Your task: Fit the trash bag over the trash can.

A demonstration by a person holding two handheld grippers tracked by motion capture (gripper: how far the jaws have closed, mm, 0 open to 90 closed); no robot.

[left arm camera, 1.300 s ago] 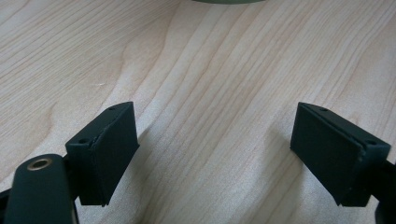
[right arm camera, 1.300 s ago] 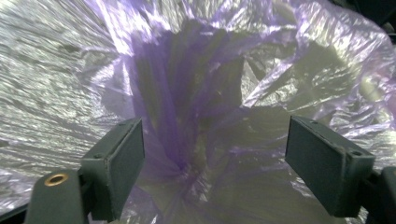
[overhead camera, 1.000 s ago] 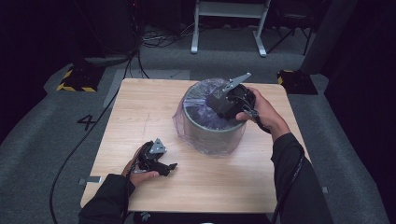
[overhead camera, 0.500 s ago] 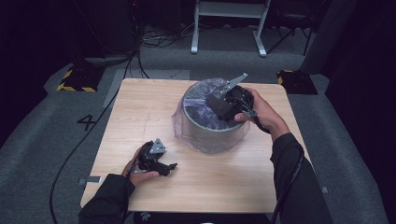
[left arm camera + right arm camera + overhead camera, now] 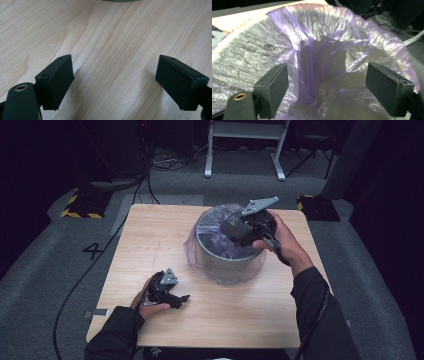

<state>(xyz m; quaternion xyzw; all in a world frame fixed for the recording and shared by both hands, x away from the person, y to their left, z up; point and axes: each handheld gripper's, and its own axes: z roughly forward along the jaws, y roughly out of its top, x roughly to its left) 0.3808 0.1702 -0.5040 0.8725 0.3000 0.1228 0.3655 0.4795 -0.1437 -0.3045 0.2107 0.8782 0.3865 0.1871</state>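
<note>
Holding my right claw (image 5: 235, 234) over the bin (image 5: 225, 255), I kept its jaws spread wide with nothing between them. The bin stood on the tabletop (image 5: 150, 235), a little right of its middle, and the purple bag (image 5: 322, 62) lined it and folded over the rim. In the right gripper view the bag sank down between the jaws. My left claw (image 5: 181, 299) rested on the tabletop near the front edge, well apart from the bin, also released.
</note>
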